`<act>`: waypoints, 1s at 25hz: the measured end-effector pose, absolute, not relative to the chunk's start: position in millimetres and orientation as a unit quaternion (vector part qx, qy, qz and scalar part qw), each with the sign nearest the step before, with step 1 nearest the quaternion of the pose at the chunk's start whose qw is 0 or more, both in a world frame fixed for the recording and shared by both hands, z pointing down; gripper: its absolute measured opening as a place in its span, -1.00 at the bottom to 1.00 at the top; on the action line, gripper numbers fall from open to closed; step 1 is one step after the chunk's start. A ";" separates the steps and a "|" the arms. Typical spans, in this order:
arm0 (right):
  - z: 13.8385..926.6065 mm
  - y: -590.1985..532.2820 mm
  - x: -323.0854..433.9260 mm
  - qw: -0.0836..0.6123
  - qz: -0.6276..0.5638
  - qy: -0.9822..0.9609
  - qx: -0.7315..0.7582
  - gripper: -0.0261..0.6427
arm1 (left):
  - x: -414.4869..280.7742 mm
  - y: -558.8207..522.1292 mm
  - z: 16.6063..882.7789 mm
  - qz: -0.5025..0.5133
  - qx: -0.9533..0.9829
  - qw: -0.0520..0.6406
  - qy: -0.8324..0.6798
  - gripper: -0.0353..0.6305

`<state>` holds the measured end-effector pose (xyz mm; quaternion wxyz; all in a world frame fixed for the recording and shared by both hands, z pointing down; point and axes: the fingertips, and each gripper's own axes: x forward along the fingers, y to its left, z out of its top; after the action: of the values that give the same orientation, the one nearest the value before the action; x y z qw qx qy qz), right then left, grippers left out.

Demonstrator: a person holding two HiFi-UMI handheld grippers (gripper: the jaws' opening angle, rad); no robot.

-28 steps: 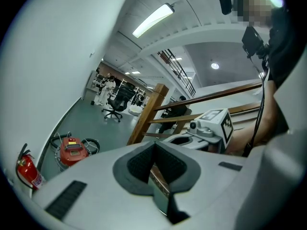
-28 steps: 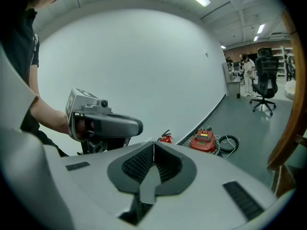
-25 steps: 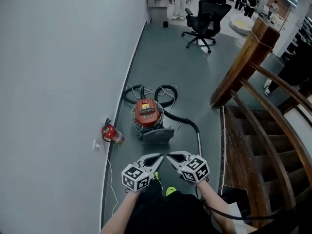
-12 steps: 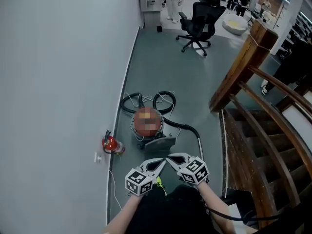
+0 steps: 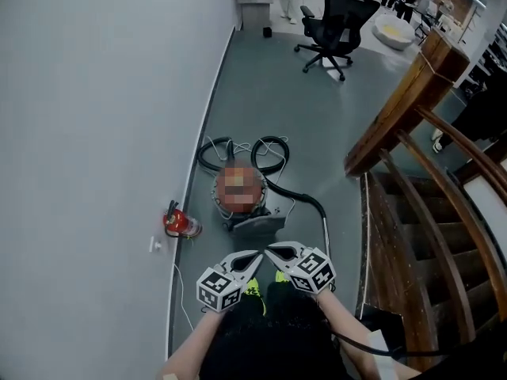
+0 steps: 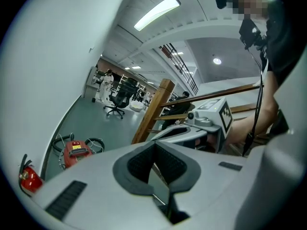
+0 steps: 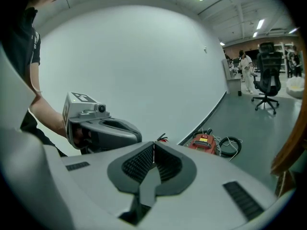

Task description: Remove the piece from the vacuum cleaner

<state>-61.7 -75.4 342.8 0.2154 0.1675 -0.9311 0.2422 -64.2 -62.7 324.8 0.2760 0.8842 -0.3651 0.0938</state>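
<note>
The red vacuum cleaner (image 5: 255, 222) stands on the grey floor by the white wall, its top hidden by a mosaic patch. It also shows in the left gripper view (image 6: 73, 151) and the right gripper view (image 7: 204, 142). Its black hose (image 5: 269, 146) coils behind it and runs to a metal tube (image 5: 325, 229) at the right. My left gripper (image 5: 257, 257) and right gripper (image 5: 269, 250) hover side by side well short of the vacuum, tips nearly touching. Both are shut with nothing between the pads.
A red fire extinguisher (image 5: 179, 222) leans at the wall left of the vacuum. A wooden stair rail (image 5: 412, 101) and steps fill the right side. A black office chair (image 5: 337, 20) stands far down the floor, with people beyond it.
Both grippers have shifted a little along with the person, staying close together and shut. The vacuum has not moved.
</note>
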 end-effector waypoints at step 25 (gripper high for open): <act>480.7 -126.1 -33.5 0.258 0.256 -0.925 0.108 -0.88 | -35.2 -128.7 455.7 0.142 0.871 0.249 -0.399 -0.87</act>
<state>-33.5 -126.1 480.7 0.2580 0.1076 -0.9254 0.2559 -35.2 -128.7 455.7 0.2492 0.8708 -0.3991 0.1423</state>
